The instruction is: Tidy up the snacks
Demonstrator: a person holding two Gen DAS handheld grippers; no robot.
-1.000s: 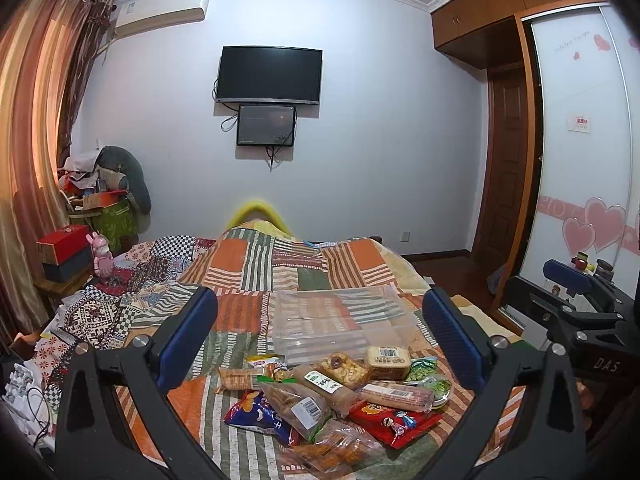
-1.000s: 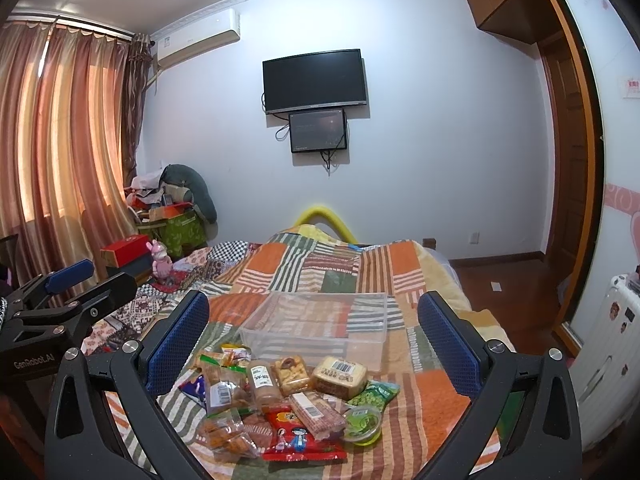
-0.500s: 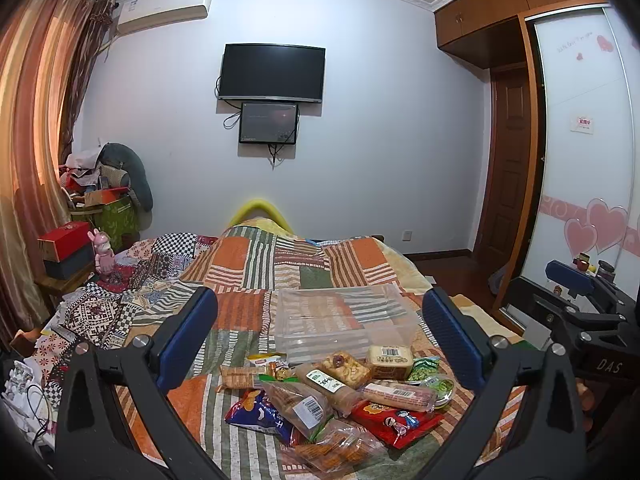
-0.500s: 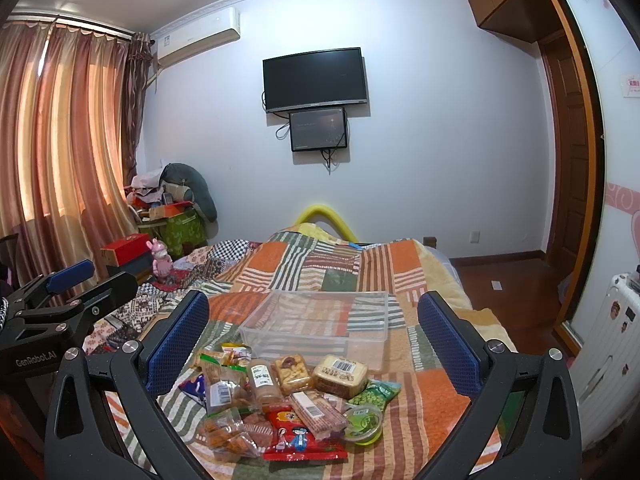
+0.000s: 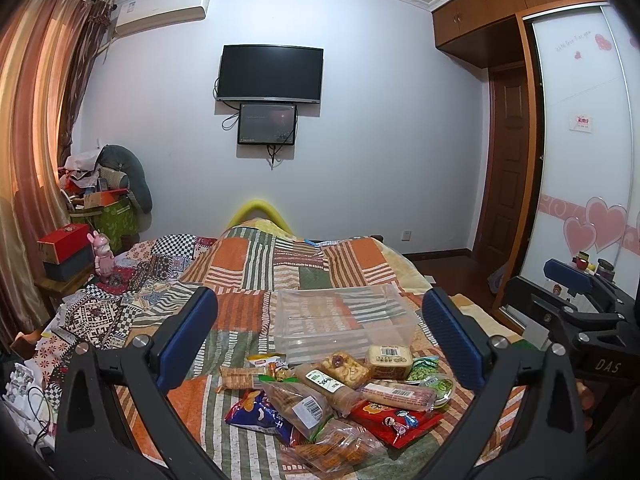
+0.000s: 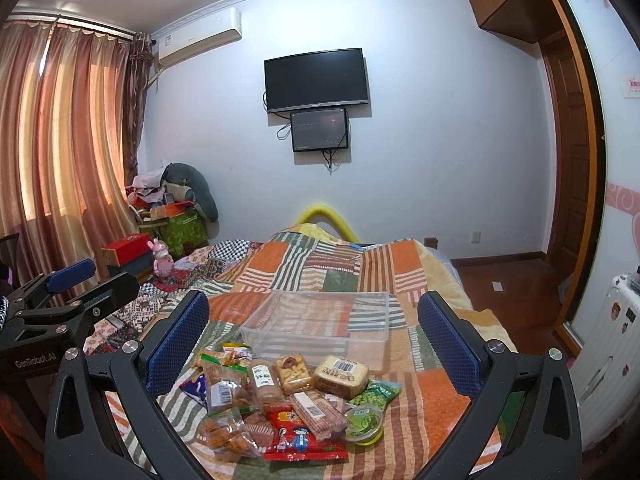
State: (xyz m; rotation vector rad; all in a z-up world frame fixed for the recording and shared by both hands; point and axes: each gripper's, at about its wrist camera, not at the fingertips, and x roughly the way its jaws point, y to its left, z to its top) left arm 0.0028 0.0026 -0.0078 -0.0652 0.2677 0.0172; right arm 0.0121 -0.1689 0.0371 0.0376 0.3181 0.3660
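Nothing sorted yet: clear plastic bin (image 5: 340, 320) sits empty on the patchwork bed (image 5: 256, 264), snack packets (image 5: 340, 392) heaped just in front of it. Left gripper (image 5: 320, 340) and right gripper (image 6: 312, 340) hover above, jaws wide apart, holding nothing; pile lies below and between them

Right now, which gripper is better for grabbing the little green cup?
Probably the right gripper. The green cup lies on the pile's right edge, uncovered, on that gripper's side. The left gripper would cross the pile. Both are open and empty.
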